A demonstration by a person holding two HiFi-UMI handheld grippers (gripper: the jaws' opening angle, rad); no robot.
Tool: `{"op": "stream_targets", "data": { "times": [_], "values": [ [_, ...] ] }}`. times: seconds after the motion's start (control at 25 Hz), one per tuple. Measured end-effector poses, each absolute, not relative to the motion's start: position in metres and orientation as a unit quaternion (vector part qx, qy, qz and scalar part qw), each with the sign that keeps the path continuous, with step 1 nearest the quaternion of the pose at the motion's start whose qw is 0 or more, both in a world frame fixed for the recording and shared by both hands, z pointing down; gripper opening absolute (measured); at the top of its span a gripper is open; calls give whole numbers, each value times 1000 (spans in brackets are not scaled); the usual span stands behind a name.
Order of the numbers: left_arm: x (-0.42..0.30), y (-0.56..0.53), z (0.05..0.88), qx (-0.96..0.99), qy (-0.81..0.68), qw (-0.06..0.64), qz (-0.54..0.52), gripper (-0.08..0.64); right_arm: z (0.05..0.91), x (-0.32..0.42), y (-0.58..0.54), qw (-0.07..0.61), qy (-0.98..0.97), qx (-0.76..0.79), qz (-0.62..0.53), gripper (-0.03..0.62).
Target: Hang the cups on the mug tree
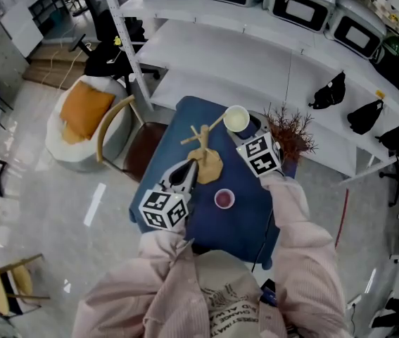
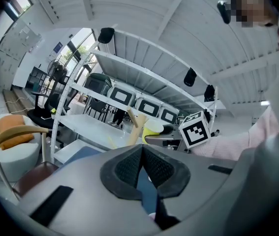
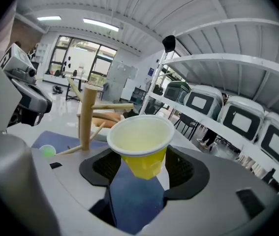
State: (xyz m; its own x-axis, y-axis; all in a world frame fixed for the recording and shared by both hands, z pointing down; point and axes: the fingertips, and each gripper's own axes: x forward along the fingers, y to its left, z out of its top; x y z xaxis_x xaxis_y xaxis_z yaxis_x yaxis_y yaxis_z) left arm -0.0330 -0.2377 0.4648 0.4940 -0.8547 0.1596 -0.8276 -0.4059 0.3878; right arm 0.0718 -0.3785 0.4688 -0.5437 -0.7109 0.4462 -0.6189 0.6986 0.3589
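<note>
A wooden mug tree [image 1: 203,152] stands on the blue table [image 1: 238,224]. My right gripper [image 1: 246,127] is shut on a yellow cup [image 1: 236,119], held upright just right of the tree's top pegs. In the right gripper view the yellow cup [image 3: 141,141] sits between the pads with its mouth up, and the mug tree [image 3: 86,117] stands to its left. A pink cup [image 1: 224,199] stands on the table in front of the tree. My left gripper [image 1: 188,169] is shut and empty at the left of the tree's base. In the left gripper view the mug tree [image 2: 138,124] and yellow cup [image 2: 152,130] show beyond the left gripper [image 2: 142,154].
A dried reddish plant [image 1: 290,134] stands at the table's far right corner. White shelves [image 1: 255,55] with microwaves run behind the table. A wooden chair [image 1: 118,136] and a beanbag [image 1: 79,122] are to the left. A small green round thing [image 3: 47,151] lies left of the tree.
</note>
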Motion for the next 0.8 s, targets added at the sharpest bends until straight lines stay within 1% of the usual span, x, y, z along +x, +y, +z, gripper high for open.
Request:
{"op": "stream_targets", "data": {
  "times": [0.52, 0.8],
  "values": [
    [-39, -238, 461, 836, -507, 208, -32, -2, 448, 48, -385, 387, -830, 325, -238, 276],
    [-41, -236, 462, 833, -513, 206, -25, -2, 443, 35, -379, 427, -791, 296, -322, 278]
  ]
}}
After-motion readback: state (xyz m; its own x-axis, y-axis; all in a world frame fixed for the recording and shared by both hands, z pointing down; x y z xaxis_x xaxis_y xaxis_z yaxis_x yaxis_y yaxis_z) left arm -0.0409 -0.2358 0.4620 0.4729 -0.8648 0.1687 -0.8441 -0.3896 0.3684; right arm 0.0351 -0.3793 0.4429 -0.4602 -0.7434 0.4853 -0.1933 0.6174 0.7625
